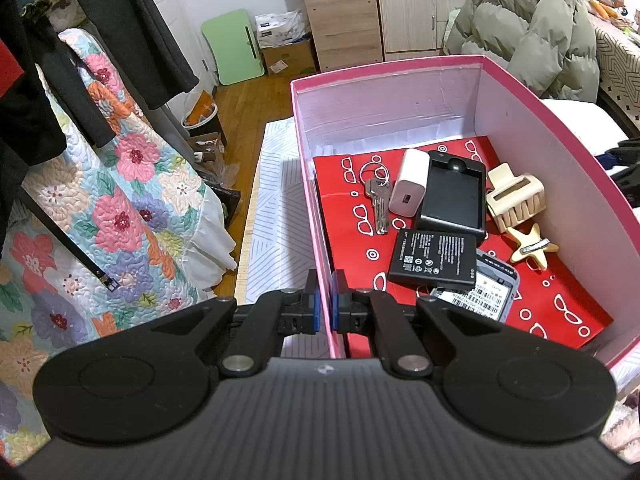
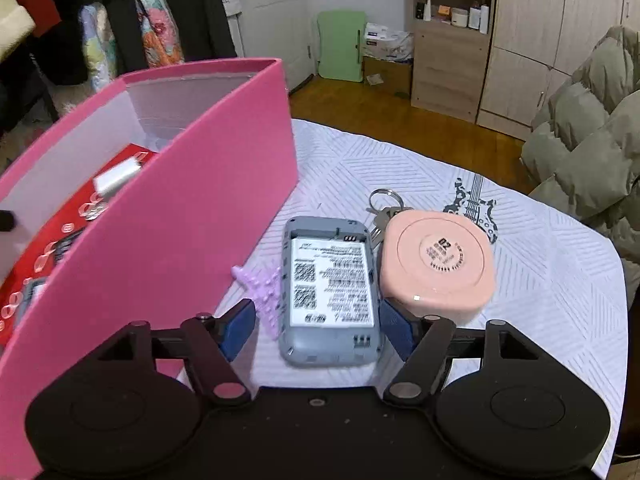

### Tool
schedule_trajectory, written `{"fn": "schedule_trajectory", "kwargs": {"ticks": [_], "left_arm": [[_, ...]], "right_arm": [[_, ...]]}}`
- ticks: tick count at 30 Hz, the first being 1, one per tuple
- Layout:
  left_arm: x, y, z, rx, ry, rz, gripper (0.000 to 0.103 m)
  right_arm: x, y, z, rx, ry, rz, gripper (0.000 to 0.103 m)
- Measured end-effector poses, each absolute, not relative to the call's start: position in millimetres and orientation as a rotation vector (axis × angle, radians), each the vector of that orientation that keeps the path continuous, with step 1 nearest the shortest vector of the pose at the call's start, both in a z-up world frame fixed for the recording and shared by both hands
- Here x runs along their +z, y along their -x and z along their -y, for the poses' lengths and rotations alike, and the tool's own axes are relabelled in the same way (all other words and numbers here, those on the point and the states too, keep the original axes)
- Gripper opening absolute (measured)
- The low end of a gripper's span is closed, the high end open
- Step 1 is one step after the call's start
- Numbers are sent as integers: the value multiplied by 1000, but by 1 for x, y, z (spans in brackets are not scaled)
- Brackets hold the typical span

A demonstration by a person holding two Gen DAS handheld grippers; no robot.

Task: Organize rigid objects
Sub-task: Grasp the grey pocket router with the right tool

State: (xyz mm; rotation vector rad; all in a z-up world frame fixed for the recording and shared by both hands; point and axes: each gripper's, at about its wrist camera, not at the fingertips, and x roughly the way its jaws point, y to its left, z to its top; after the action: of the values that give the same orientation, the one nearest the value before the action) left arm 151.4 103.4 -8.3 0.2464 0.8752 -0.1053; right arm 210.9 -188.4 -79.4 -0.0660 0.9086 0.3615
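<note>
Right gripper (image 2: 316,328) is hanging over the table with its jaws spread wide, not touching anything. The grey device (image 2: 330,294) (looks like a pocket router or phone with the back cover off, label showing) sits right between the 2 blue pads (image 2: 240,326), flat on the white patterned tablecloth (image 2: 540,280). Its long axis runs near-to-far, basically in line with the way the gripper points, so the fingers bracket its 2 long sides. My guess is that's the next pick: drop a bit, squeeze across the short width.

Tight spots though: a purple star-shaped clip (image 2: 266,292) lies touching the device's left edge, and a round-cornered pink case (image 2: 438,264) sits just to the right. A bunch of keys (image 2: 382,208) pokes out beyond, between the two. The left pad could snag the star.

The pink box (image 2: 160,248) stands to the left of all that. Over there the left gripper (image 1: 325,300) is pinched shut on the box's near-left wall (image 1: 320,248), steadying it I'd say. Inside, on red paper: a black battery (image 1: 434,258), another grey device (image 1: 490,292), keys (image 1: 378,200), a white charger (image 1: 410,182), a black tray (image 1: 452,196), a cream hair claw (image 1: 514,196) and a star clip (image 1: 532,246).
</note>
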Motion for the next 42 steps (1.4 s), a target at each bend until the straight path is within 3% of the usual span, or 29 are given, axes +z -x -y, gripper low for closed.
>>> {"fn": "schedule_trajectory", "kwargs": {"ticks": [2, 6, 7, 9, 10, 23, 26, 29, 33, 34, 35, 42], "left_arm": [[-8, -151, -103, -104, -248, -875, 4], [-9, -151, -104, -107, -244, -876, 4], [-9, -150, -103, -109, -243, -875, 4], [-11, -149, -103, -105, -247, -873, 4], [-11, -149, -103, -104, -247, -872, 4], [-8, -151, -107, -116, -228, -873, 4], [-7, -150, -107, -117, -227, -872, 4], [-7, -150, -107, -116, -228, -872, 4], [-7, -150, -107, -117, -227, -873, 4], [-7, -150, -107, -117, -228, -873, 4], [-7, -150, -107, -118, -228, -872, 4], [-6, -149, -106, -121, -229, -868, 4]], "right_arm": [[-82, -214, 181, 363, 112, -894, 83], [-86, -214, 175, 345, 161, -869, 84], [-86, -213, 177, 343, 155, -864, 82], [-84, -207, 181, 318, 163, -844, 64], [-80, -204, 185, 313, 155, -846, 61], [-69, -151, 196, 386, 116, -955, 61], [-71, -139, 182, 393, 223, -960, 63], [-72, -138, 178, 397, 249, -945, 79], [-80, -153, 179, 378, 221, -942, 82], [-83, -157, 180, 383, 203, -946, 77], [-83, -161, 183, 403, 168, -945, 63], [-23, -150, 186, 290, 111, -786, 64]]}}
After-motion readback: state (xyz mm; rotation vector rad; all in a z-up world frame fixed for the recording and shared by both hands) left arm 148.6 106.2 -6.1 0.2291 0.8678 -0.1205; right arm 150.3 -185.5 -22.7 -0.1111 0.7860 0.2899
